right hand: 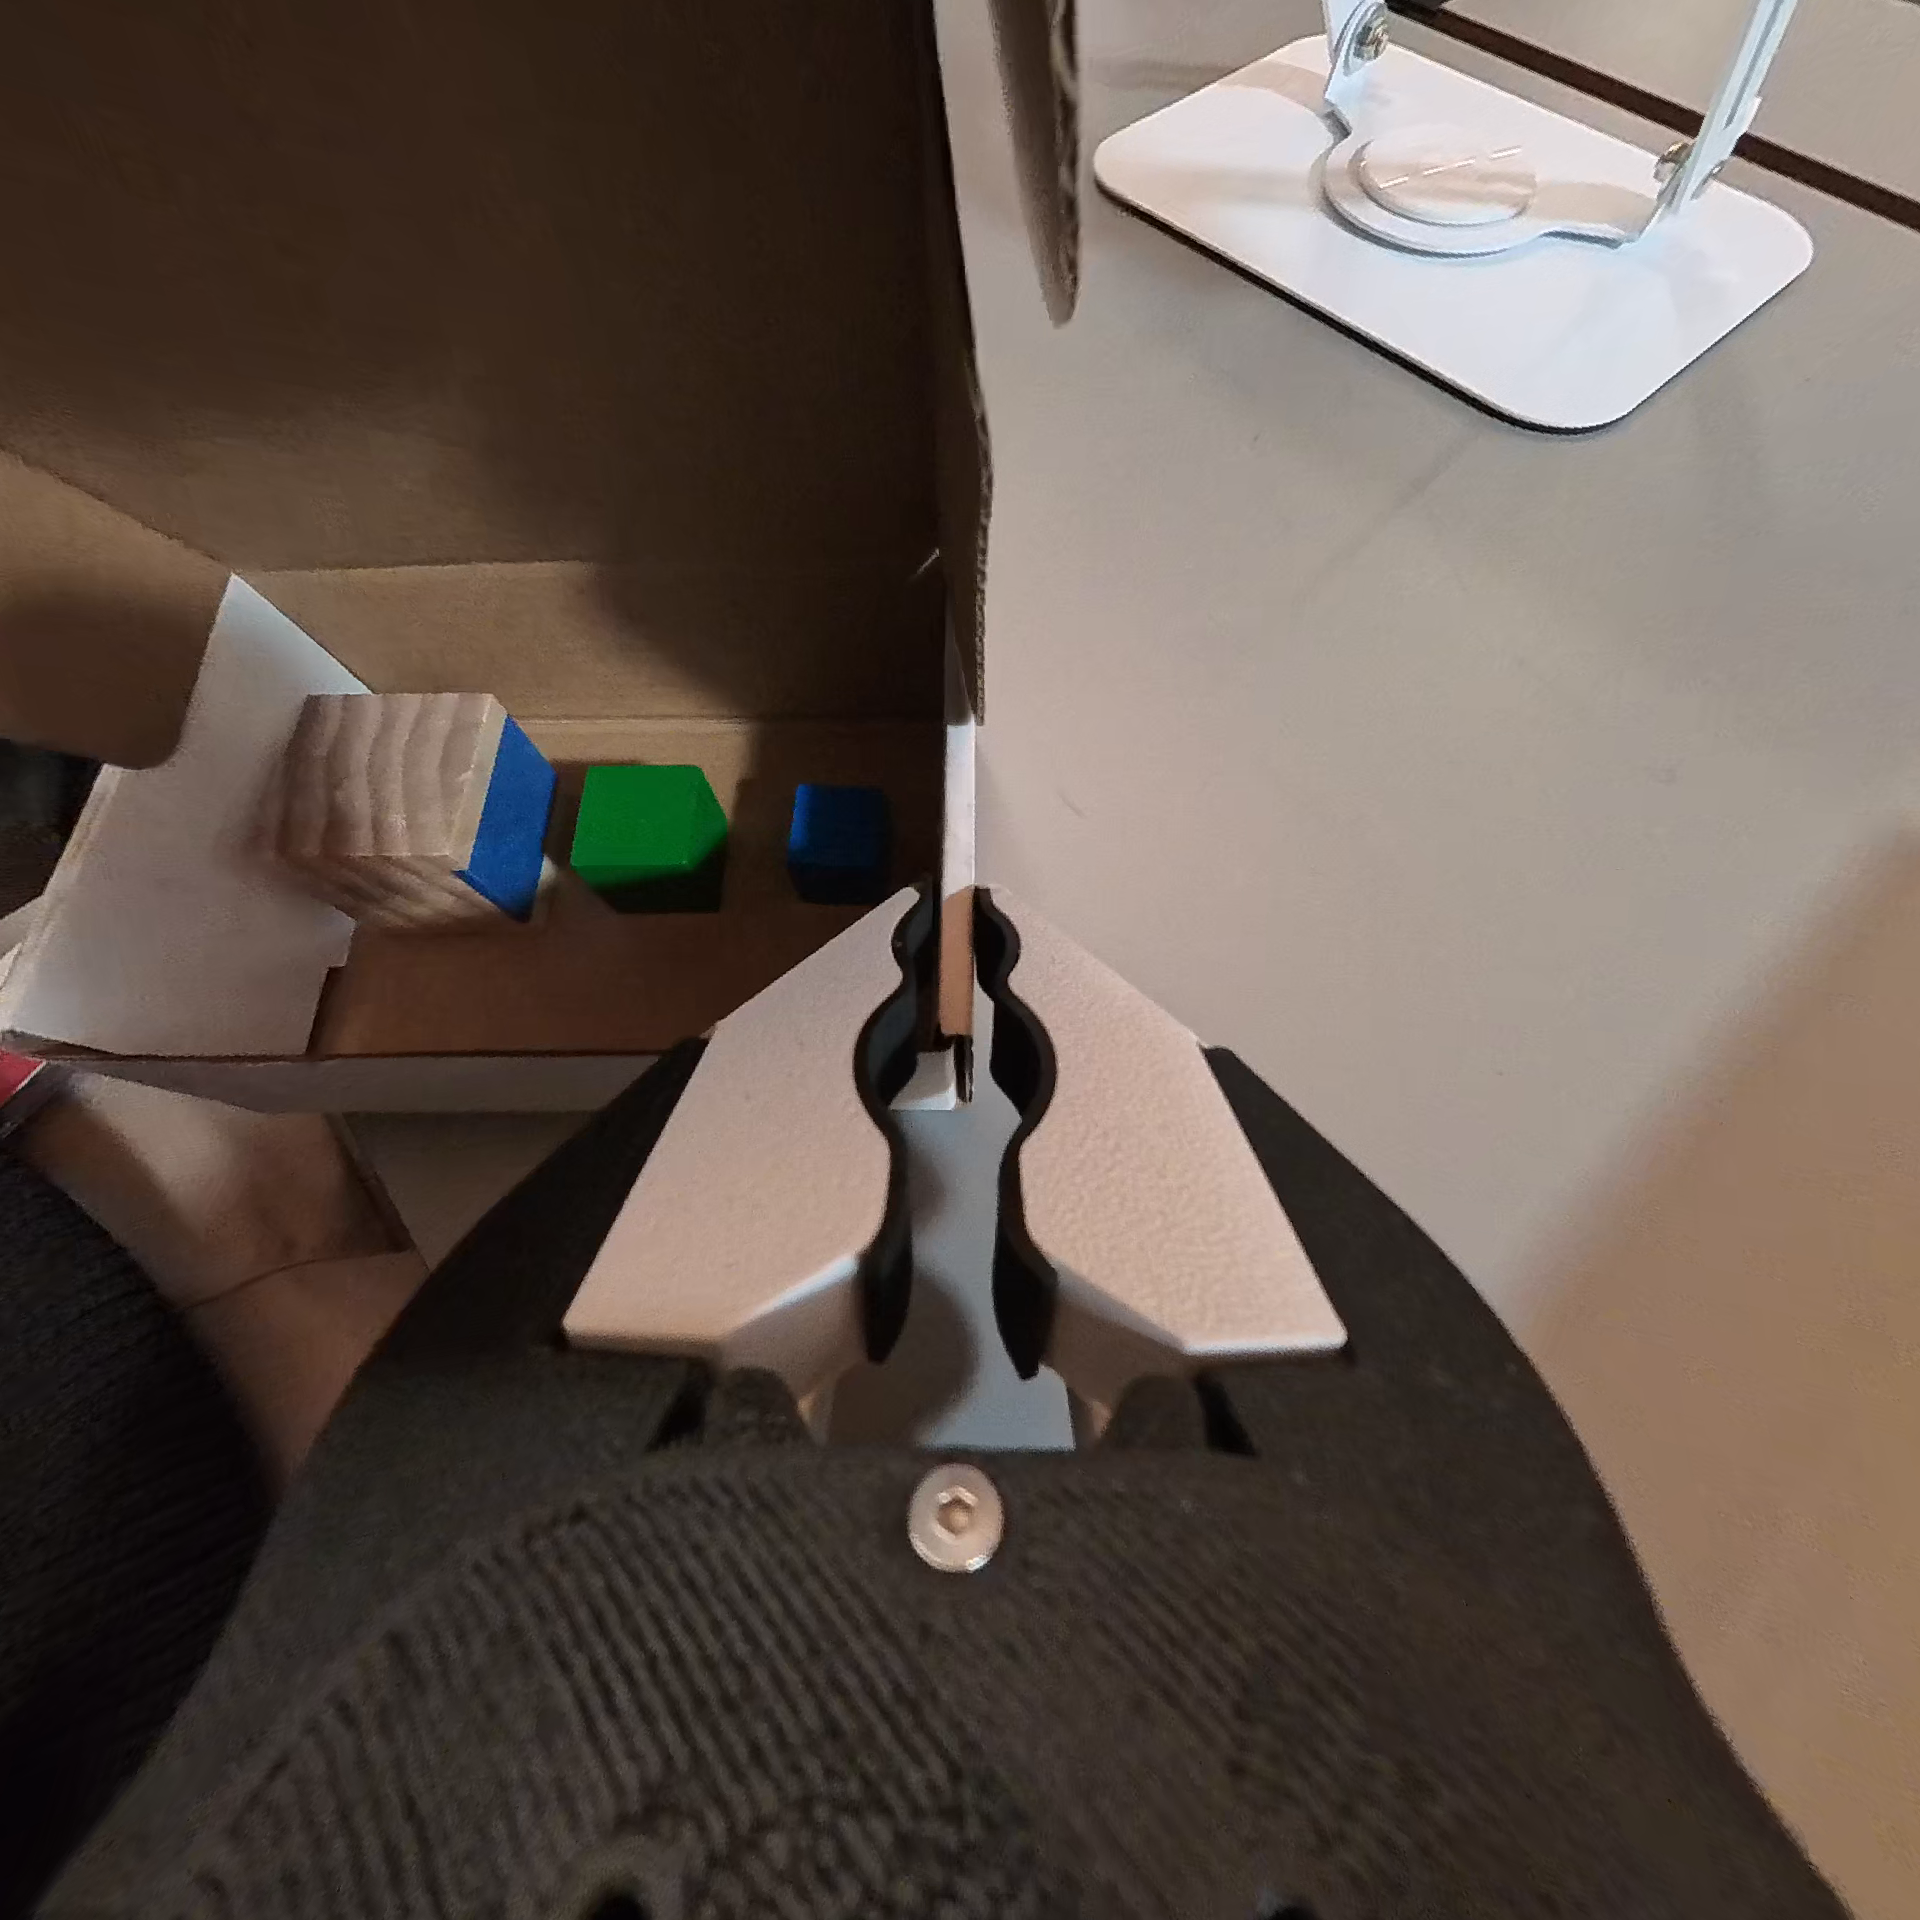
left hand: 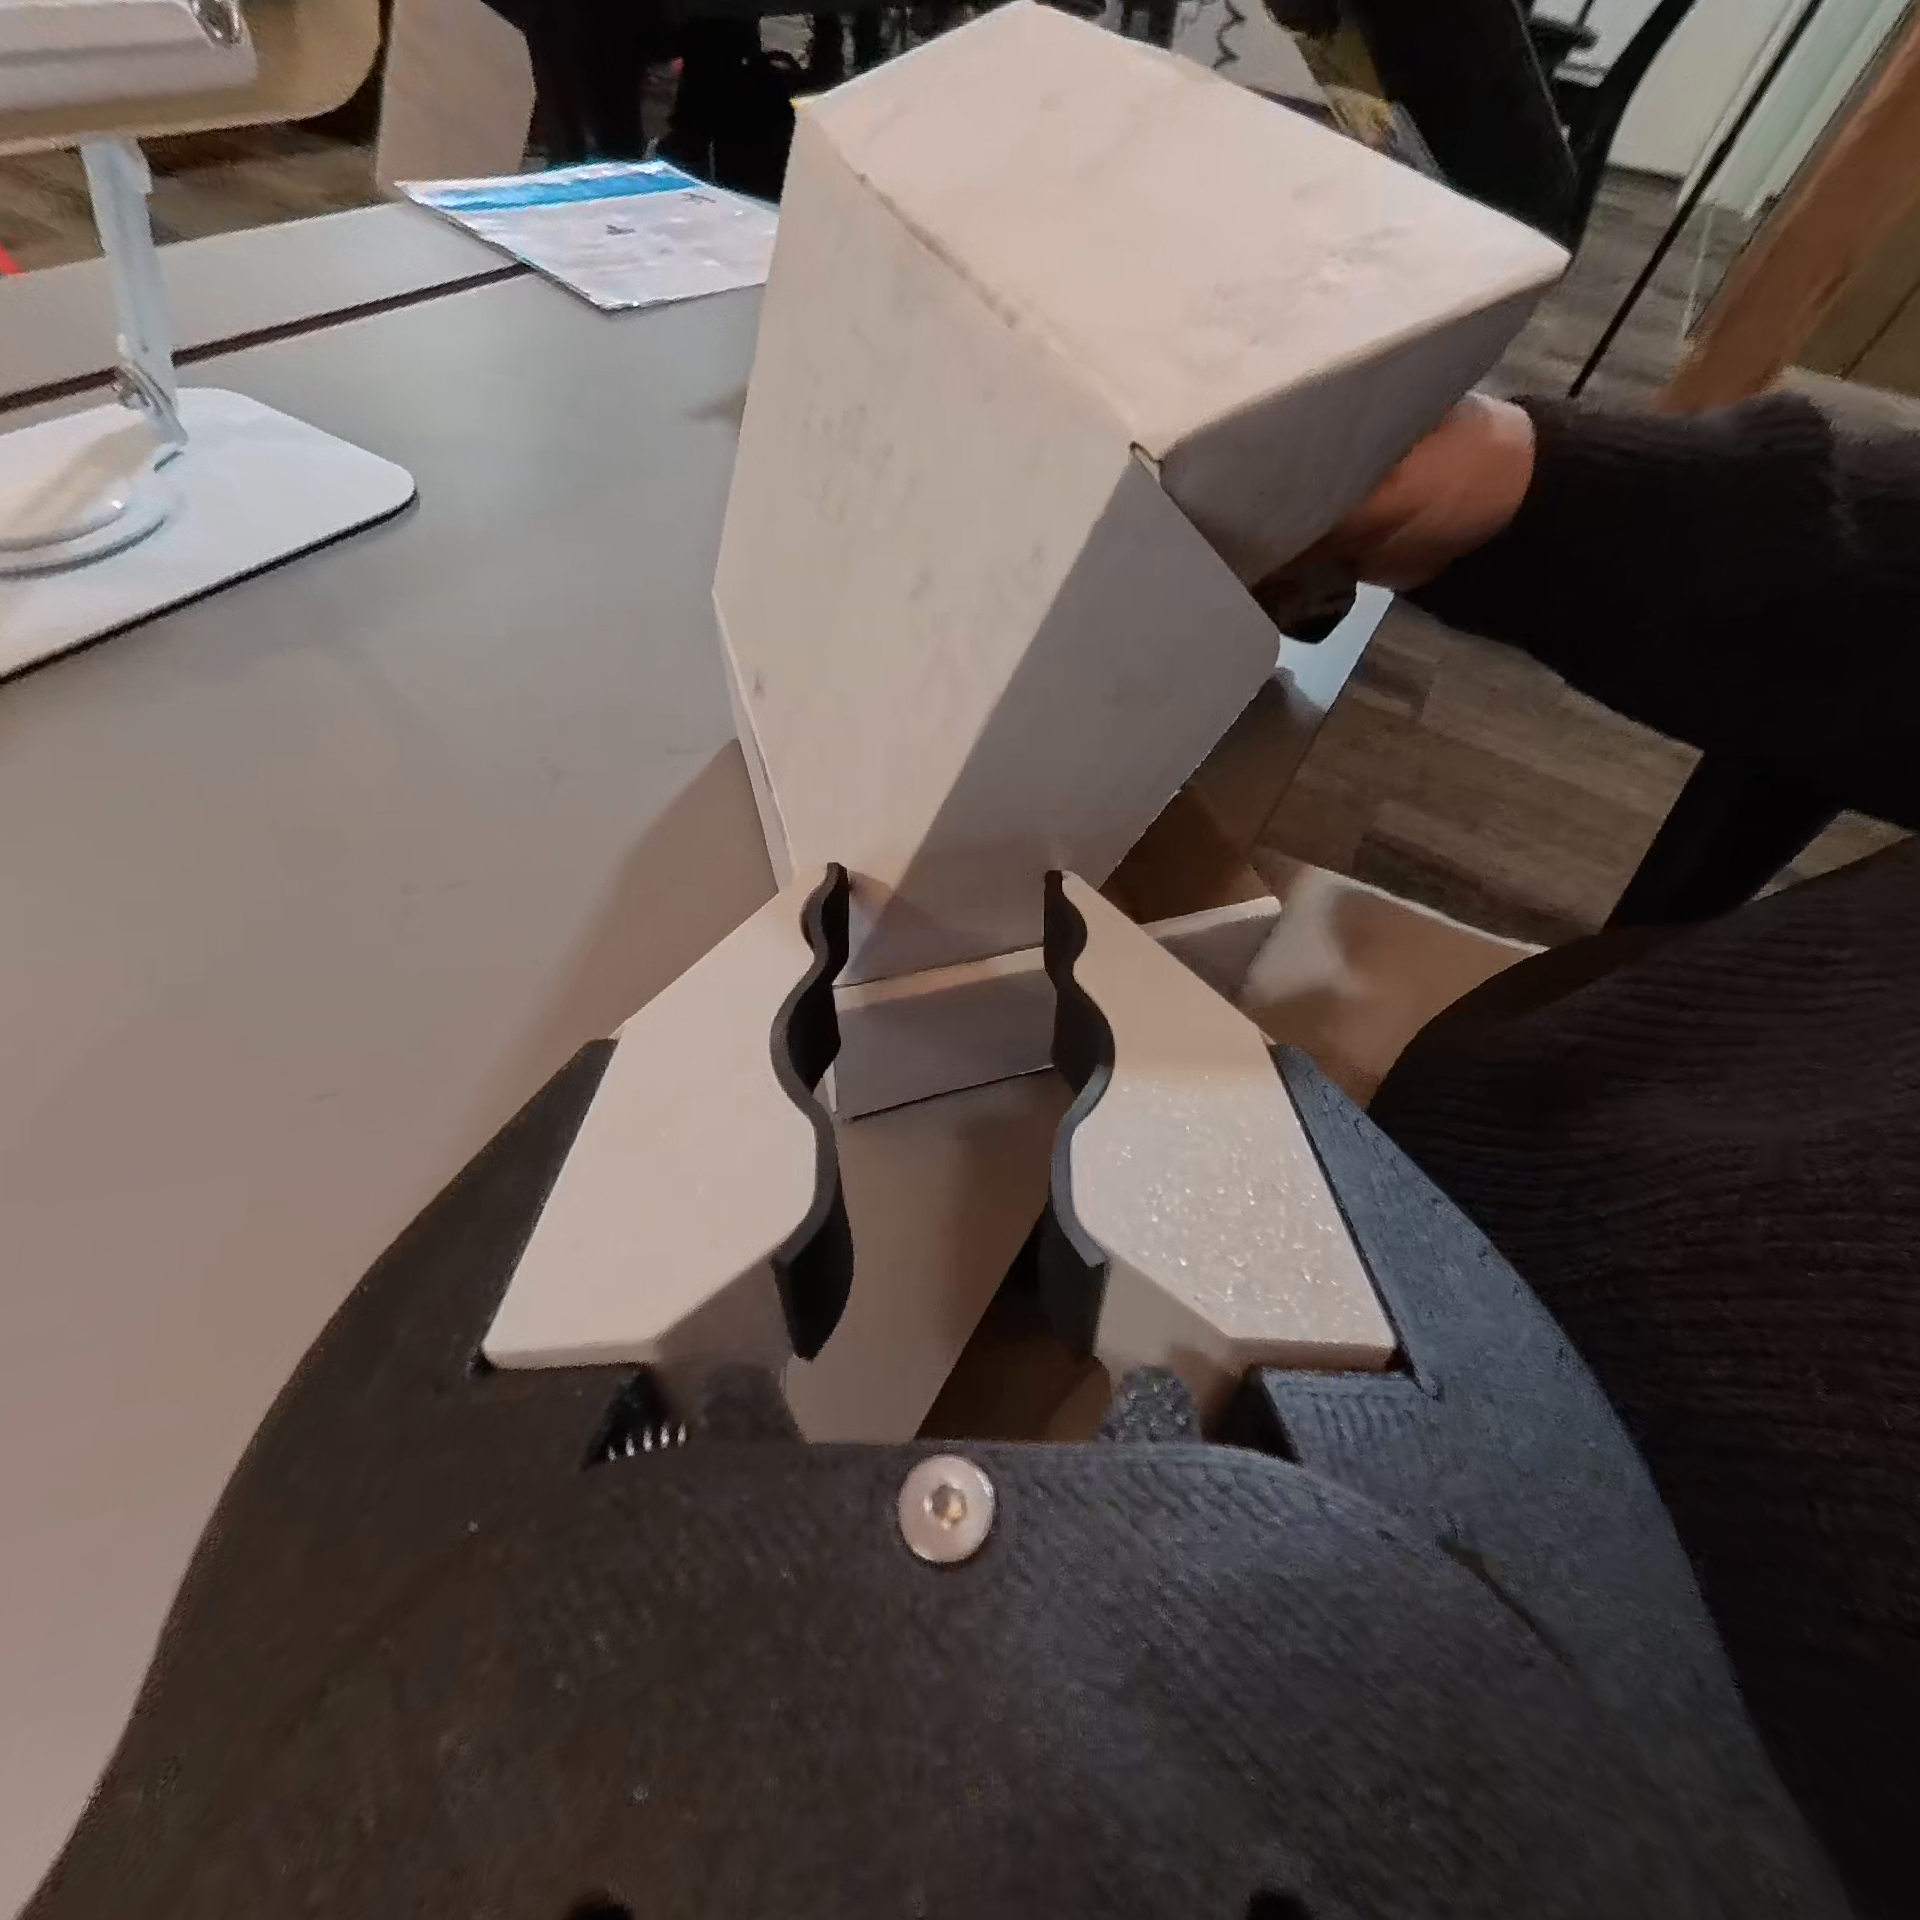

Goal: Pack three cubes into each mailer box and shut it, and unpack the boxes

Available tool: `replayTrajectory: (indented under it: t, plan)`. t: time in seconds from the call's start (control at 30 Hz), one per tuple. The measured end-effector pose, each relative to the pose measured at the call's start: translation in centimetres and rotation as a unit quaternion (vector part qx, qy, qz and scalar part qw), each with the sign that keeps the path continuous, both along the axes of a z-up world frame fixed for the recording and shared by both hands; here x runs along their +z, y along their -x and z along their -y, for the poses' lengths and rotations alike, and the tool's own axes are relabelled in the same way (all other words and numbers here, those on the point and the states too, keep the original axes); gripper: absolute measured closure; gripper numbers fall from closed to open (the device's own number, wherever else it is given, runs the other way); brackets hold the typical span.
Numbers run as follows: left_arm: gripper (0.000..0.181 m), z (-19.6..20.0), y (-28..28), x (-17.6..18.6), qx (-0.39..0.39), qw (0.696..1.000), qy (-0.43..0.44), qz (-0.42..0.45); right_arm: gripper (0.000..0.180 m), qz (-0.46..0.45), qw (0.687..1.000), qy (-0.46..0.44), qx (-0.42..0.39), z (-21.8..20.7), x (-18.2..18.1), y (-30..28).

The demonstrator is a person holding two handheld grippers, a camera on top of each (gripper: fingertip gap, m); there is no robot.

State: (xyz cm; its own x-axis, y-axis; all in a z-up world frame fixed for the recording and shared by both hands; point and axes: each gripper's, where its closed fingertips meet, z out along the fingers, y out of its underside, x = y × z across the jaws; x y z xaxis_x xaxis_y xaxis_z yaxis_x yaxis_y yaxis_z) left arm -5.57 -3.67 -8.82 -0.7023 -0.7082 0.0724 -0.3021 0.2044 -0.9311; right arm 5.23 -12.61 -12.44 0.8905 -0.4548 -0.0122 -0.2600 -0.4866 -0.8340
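A white mailer box stands open on the grey table, its lid (left hand: 935, 571) raised. In the right wrist view the brown inside of the lid (right hand: 468, 312) rises over the box floor (right hand: 582, 987). Three cubes sit in a row along the back: a larger wooden cube with a blue face (right hand: 395, 821), a green cube (right hand: 649, 831) and a small blue cube (right hand: 836, 836). My right gripper (right hand: 956, 894) is shut on the box's right side wall (right hand: 961, 810). My left gripper (left hand: 940, 883) is open and empty. Its tips are at the box's left outer wall (left hand: 935, 1039), under the lid's side flap.
A white stand with a flat base (left hand: 208, 499) sits on the table (left hand: 312, 831) beyond the box; it also shows in the right wrist view (right hand: 1455, 260). A blue and white printed sheet (left hand: 613, 229) lies farther back. A hand in a dark sleeve (left hand: 1455, 499) is behind the lid. My right fingertips sit around 15 cm from my left ones. My right gripper is the nearer one to the flat base (left hand: 208, 499): about 30 cm, against 40 cm. Look for it in the right wrist view (right hand: 1490, 274) too.
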Motion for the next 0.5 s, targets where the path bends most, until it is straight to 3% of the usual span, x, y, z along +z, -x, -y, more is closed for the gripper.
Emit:
replayTrajectory:
  t: [0.4, 0.5]
  plan:
    - [0.147, 0.13, 0.26, 0.01, -0.006, 0.999, -0.035, 0.031, 0.173, -0.018, 1.000, -0.018, -0.006, 0.12, 0.08, -0.20]
    - [0.150, 0.00, 0.12, 0.00, -0.001, 0.999, -0.041, 0.035, 0.164, -0.003, 0.999, -0.042, 0.002, -0.35, 0.93, -0.30]
